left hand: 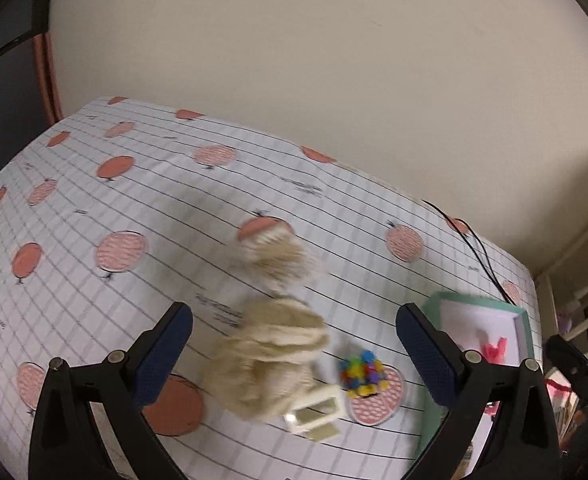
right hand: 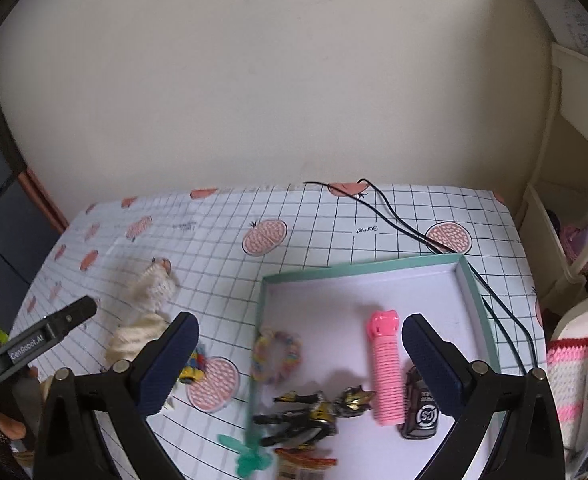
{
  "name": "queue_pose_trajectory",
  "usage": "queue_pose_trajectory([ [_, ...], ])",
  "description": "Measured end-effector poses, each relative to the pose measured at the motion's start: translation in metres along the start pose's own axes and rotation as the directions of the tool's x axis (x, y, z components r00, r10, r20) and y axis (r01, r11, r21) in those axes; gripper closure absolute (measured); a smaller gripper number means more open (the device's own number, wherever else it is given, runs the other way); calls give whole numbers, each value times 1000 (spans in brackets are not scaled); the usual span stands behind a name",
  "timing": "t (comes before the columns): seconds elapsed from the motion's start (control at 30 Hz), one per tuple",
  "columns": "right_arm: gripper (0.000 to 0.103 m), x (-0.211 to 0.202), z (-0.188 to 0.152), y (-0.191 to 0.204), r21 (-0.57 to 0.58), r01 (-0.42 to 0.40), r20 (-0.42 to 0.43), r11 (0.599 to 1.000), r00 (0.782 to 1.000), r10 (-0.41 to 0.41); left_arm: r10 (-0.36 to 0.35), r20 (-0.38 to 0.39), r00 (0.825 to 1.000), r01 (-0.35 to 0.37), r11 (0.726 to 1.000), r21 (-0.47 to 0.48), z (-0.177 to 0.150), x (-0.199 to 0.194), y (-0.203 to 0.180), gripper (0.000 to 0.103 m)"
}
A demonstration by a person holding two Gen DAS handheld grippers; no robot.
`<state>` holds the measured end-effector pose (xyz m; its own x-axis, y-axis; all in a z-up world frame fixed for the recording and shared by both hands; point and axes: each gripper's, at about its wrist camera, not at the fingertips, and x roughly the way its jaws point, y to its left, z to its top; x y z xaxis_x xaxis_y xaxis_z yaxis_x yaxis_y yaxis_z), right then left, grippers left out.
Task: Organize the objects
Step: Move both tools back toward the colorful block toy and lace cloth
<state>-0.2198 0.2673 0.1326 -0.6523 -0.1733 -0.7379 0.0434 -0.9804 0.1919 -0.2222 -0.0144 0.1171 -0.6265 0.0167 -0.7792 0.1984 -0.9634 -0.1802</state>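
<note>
The cream knitted soft toy (left hand: 271,354) is seen at the lower centre of the left wrist view, lying on the grid-patterned counter (left hand: 93,200) directly ahead of the left tongs (left hand: 294,344) and between the lines of their two dark blue pads. Its long axis is judged to run from the lower centre of the frame up towards the middle, roughly along the direction in which the tongs point, with a blurred, paler part at its far end. The left tongs are held wide open and nothing is gripped; whether the pads are level with the toy or above it cannot be told. They are tilted down towards the counter.

Just right of the toy, a small white plastic frame (left hand: 316,408) and a cluster of multicoloured pom-poms (left hand: 362,372) are found, and further right the shallow mint-green cardboard box (left hand: 522,320).

In the right wrist view the same toy is placed at the left of the frame, well left of the right tongs (right hand: 300,360), so the left tongs are judged the nearer. The right tongs are also spread open and empty, and are held over the box, in which a pink ribbed plastic clip (right hand: 386,372), a pastel beaded bracelet (right hand: 275,354), a black and gold action figure (right hand: 314,416) and a dark toy car (right hand: 422,412) are laid. A closing of the left tongs across the toy's width is what the coming move is thought to call for.
</note>
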Motion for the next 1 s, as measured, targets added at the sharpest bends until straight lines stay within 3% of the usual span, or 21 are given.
queue_pose_trajectory([
  [0.17, 0, 4, 1, 15, 23, 7, -39, 1000, 999, -6, 12, -5, 1000, -12, 999, -34, 14, 0, 24, 2],
  [0.53, 0, 19, -2, 80, -47, -76, -45, 996, 996, 74, -17, -87, 996, 8, 995, -100, 25, 20, 60, 2],
  [1.0, 0, 59, -18, 135, -176, 33, -73, 984, 996, -47, -64, -145, 987, 47, 992, -114, 27, 54, 73, 1],
])
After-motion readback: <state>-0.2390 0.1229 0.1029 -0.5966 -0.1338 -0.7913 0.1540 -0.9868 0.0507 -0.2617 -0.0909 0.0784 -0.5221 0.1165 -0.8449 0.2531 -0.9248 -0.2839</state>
